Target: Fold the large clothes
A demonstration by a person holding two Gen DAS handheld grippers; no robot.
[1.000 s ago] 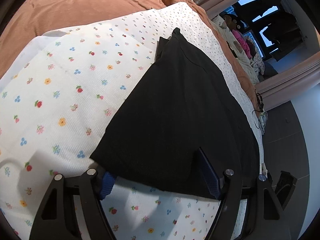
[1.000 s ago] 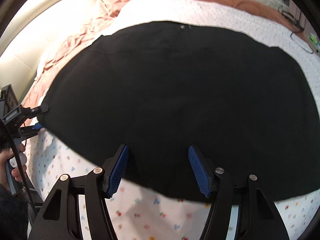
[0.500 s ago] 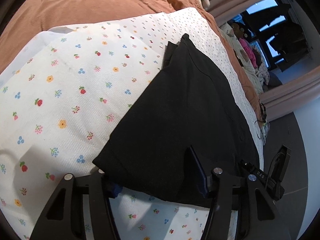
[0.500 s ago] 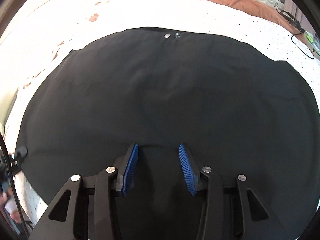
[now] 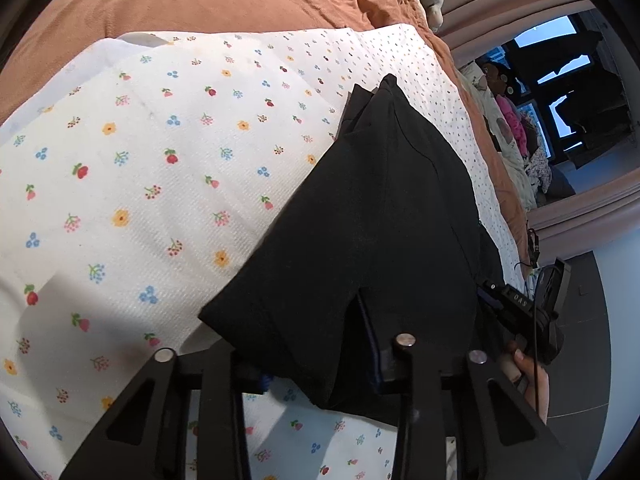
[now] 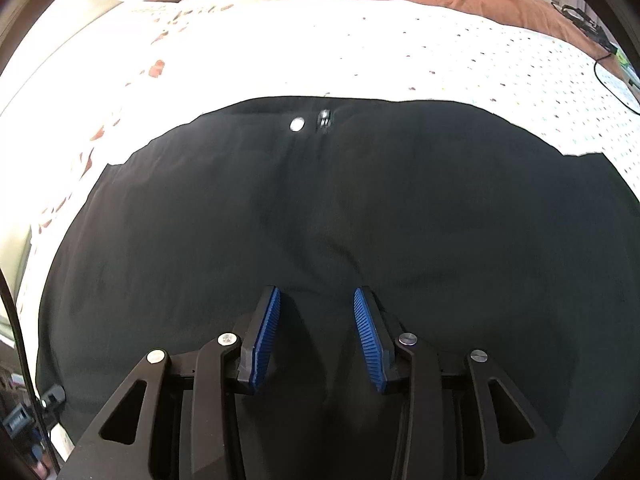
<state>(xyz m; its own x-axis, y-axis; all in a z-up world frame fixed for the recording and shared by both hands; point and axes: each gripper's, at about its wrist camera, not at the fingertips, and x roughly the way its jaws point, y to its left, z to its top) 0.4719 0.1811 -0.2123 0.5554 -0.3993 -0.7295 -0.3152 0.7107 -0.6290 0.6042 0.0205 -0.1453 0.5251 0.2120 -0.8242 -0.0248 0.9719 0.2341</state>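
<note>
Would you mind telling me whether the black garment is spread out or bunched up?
Spread out: the black garment lies broadly flat on the floral sheet, with only slight wrinkles.

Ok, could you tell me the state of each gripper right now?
Left gripper: jaws just closed on a corner of the black garment.
Right gripper: open, jaws just been closing, black garment between them.

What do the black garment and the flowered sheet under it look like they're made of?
Black garment: matte woven cloth, perhaps cotton; it creases softly and carries a metal snap. Flowered sheet: white printed cotton by the look, with a fine ribbed or waffle texture.
</note>
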